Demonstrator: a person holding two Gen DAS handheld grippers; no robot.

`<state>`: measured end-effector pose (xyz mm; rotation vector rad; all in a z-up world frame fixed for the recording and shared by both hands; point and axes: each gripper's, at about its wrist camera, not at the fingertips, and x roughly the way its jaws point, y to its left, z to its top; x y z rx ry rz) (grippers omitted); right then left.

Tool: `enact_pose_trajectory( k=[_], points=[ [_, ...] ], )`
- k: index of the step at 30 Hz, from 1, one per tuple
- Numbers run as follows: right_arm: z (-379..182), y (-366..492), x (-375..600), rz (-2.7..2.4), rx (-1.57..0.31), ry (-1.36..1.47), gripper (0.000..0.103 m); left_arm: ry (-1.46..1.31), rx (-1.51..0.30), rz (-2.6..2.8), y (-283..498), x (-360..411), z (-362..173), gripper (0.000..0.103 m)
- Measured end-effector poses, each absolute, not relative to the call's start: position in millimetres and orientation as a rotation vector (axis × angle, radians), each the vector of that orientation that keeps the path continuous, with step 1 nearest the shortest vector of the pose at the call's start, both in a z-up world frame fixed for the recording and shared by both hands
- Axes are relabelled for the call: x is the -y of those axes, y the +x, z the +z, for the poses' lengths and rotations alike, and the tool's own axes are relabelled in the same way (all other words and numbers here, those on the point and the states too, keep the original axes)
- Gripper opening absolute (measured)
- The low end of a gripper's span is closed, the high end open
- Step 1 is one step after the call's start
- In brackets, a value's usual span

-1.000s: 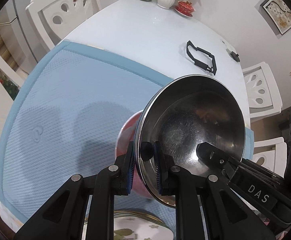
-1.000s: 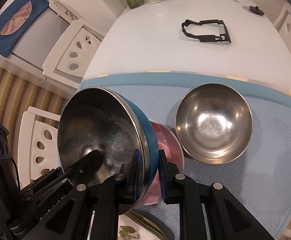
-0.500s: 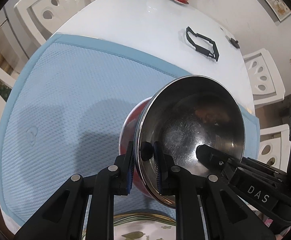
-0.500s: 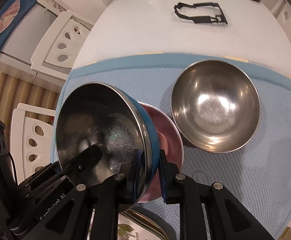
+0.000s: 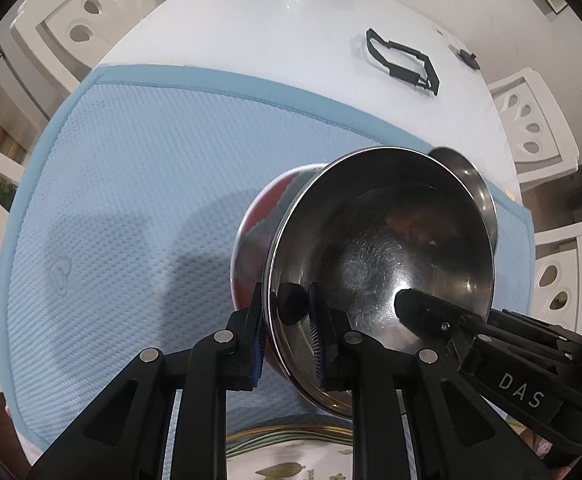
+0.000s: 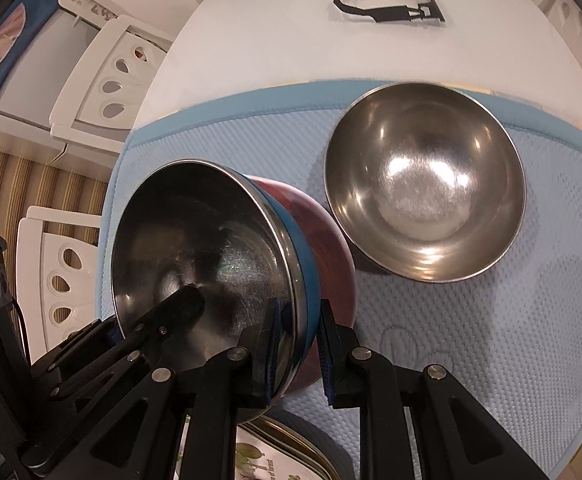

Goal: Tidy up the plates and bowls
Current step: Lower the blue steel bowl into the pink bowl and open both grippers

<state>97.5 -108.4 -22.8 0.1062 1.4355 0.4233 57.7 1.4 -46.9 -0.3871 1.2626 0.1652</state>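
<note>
Both grippers are shut on the rim of one tilted steel bowl with a blue outside [image 6: 211, 248], also in the left wrist view [image 5: 391, 240]. My left gripper [image 5: 287, 312] clamps its near rim; my right gripper [image 6: 297, 332] clamps the opposite rim. The bowl hangs over a red bowl [image 6: 323, 232] standing on the blue mat; its red side shows in the left wrist view [image 5: 267, 216]. A plain steel bowl [image 6: 427, 176] stands upright on the mat to the right, its rim peeking out in the left wrist view [image 5: 463, 168].
The blue mat [image 5: 131, 160] covers the near part of a white table [image 5: 271, 32]. A leaf-patterned plate [image 5: 291, 456] lies at the near edge. A black frame [image 6: 387, 4] lies on the far table. White chairs [image 6: 103, 80] surround it.
Both grippers have carried the held bowl down and forward, closer over the red bowl. The plain steel bowl has not moved.
</note>
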Motion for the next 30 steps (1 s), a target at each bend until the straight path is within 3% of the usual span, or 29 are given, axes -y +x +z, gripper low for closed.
enact_pose_trajectory(
  k=[15,18,21,30],
  points=[
    [-31.2,99.4,113.2,0.421,-1.477,0.141,0.018,-0.439,-1.298,0.178,58.3,-4.5,-56.4,0.018],
    [-31.0,99.6,112.8,0.425,-1.488,0.143,0.022,-0.450,-1.296,0.189,57.2,-7.4,-55.4,0.018],
    [-28.9,99.8,113.2,0.436,-1.487,0.152,0.025,-0.479,-1.292,0.189,56.3,-9.7,-55.0,0.026],
    [-24.5,99.3,117.7,0.442,-1.486,0.158,0.026,-0.468,-1.293,0.198,57.1,-7.2,-54.5,0.027]
  ],
)
